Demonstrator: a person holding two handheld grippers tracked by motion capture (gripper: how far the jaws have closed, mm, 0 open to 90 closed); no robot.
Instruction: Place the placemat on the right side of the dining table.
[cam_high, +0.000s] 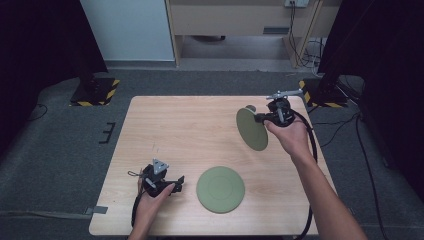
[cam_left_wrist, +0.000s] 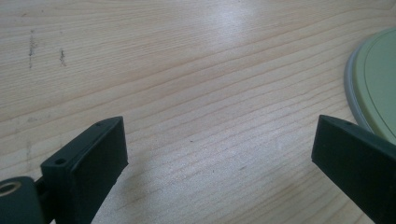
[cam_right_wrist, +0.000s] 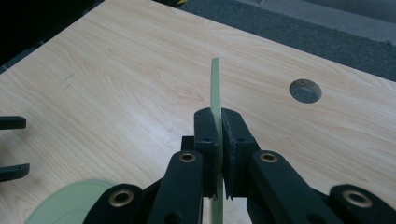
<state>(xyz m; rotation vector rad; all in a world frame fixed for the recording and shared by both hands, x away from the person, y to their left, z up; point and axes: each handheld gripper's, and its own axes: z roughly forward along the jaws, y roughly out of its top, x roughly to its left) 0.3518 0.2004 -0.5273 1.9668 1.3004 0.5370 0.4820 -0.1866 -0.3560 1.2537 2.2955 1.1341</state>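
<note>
My right gripper (cam_high: 260, 118) clamped a thin round green plate (cam_high: 251, 129) edge-on, lifted at 2 o'clock over the wooden table (cam_high: 180, 125). Left gripper (cam_high: 176, 184) gaped empty at 7; second plate (cam_high: 220, 189) lay flat at 6.

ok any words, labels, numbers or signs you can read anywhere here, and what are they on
No readable text anywhere.
The held green plate, clamped edge-on in the right gripper, is plain.
The green plate on the table bears only ring lines, no lettering.
The left gripper, open over the wooden table, shows no marking.
The yellow-black hazard stripes on the stand bases are patterns, not words.
</note>
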